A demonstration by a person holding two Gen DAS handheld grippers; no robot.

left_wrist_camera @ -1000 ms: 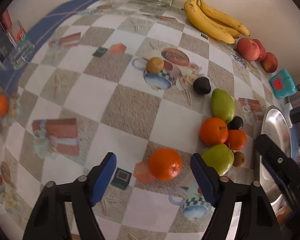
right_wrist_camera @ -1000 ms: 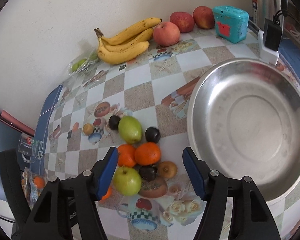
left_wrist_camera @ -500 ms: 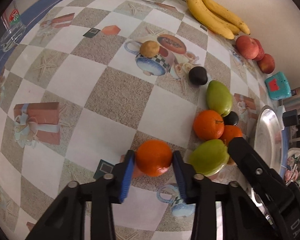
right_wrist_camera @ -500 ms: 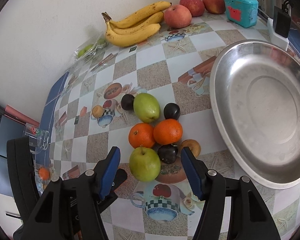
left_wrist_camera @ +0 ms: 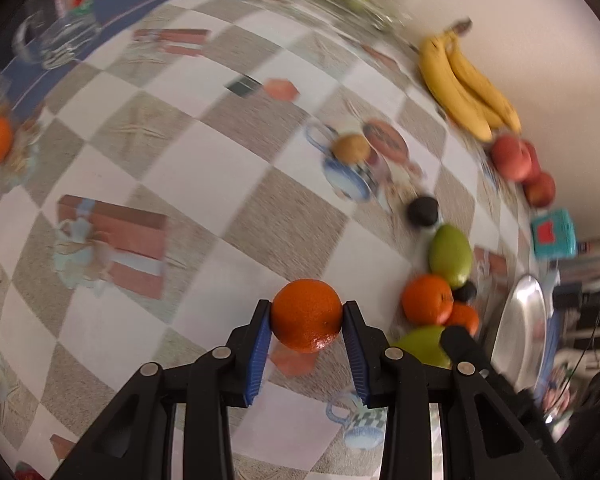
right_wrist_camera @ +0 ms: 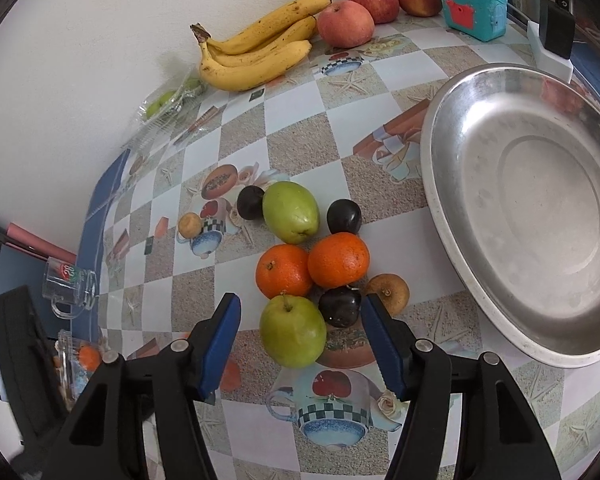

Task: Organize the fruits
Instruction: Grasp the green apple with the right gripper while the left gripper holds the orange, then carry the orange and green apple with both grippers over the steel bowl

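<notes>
Round orange tangerine sits clamped between the left tool's blue pads, near the green apple; round, no long axis, stem direction blurred. Thin grip: it could roll out. Right tool hangs apart astride that apple, steel bowl right.
</notes>
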